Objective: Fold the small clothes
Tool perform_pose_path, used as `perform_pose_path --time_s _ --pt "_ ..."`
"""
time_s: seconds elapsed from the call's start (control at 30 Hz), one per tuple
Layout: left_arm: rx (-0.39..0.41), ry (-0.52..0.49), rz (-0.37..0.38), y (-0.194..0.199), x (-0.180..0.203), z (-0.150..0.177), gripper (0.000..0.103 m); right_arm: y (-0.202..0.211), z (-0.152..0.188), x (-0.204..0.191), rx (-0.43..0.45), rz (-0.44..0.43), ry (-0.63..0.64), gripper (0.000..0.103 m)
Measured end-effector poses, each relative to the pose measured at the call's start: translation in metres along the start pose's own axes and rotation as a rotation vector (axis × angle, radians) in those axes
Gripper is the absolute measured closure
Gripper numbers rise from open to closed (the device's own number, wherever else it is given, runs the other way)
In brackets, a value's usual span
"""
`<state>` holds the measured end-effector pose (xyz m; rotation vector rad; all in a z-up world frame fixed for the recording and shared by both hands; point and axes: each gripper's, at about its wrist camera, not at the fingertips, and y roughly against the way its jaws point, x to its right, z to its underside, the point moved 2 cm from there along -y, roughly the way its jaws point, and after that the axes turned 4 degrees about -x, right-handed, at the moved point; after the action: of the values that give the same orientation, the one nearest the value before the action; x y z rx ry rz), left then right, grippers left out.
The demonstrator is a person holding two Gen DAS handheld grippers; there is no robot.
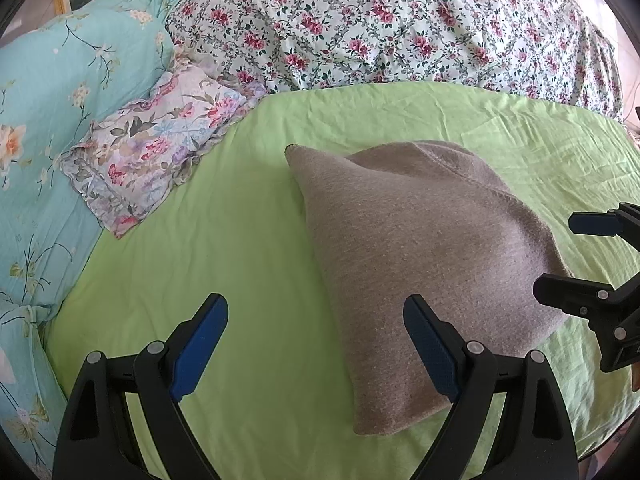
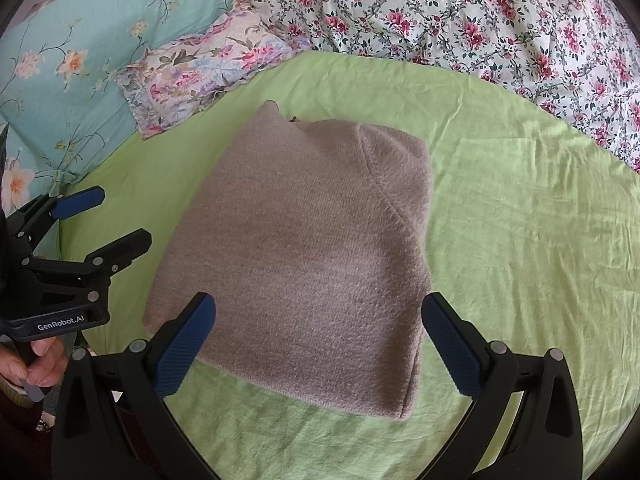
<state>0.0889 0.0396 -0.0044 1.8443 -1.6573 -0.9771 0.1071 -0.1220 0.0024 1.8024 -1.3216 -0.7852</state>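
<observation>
Both grippers hovered at the near edge, jaws spread wide and holding nothing — probably released after a fold. The right gripper (image 2: 318, 336) framed the near hem; the left gripper (image 1: 316, 340) stood beside it. The folded taupe knit garment (image 2: 304, 248) lay flat on the green sheet (image 2: 520, 240), floral pillow (image 2: 208, 72) beyond.

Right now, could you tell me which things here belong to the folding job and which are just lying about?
Belongs to the job:
grey knit garment
left tool, open
right tool, open

Just lying about:
green sheet
floral pillow
turquoise quilt
rose-print quilt
</observation>
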Motion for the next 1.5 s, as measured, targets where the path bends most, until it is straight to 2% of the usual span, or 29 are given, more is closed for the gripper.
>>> perform_pose_path --time_s 0.83,0.97,1.5 --pt "0.007 -0.003 -0.001 -0.001 0.004 -0.004 0.013 0.003 -0.008 0.002 0.006 0.0 0.011 0.0" --pt "-0.004 -0.002 0.017 -0.004 0.003 -0.008 0.013 0.0 -0.012 0.004 0.003 0.002 0.009 0.0" --pt "0.008 -0.003 -0.005 -0.008 0.002 -0.02 0.013 -0.001 -0.017 0.008 0.006 0.003 0.002 0.0"
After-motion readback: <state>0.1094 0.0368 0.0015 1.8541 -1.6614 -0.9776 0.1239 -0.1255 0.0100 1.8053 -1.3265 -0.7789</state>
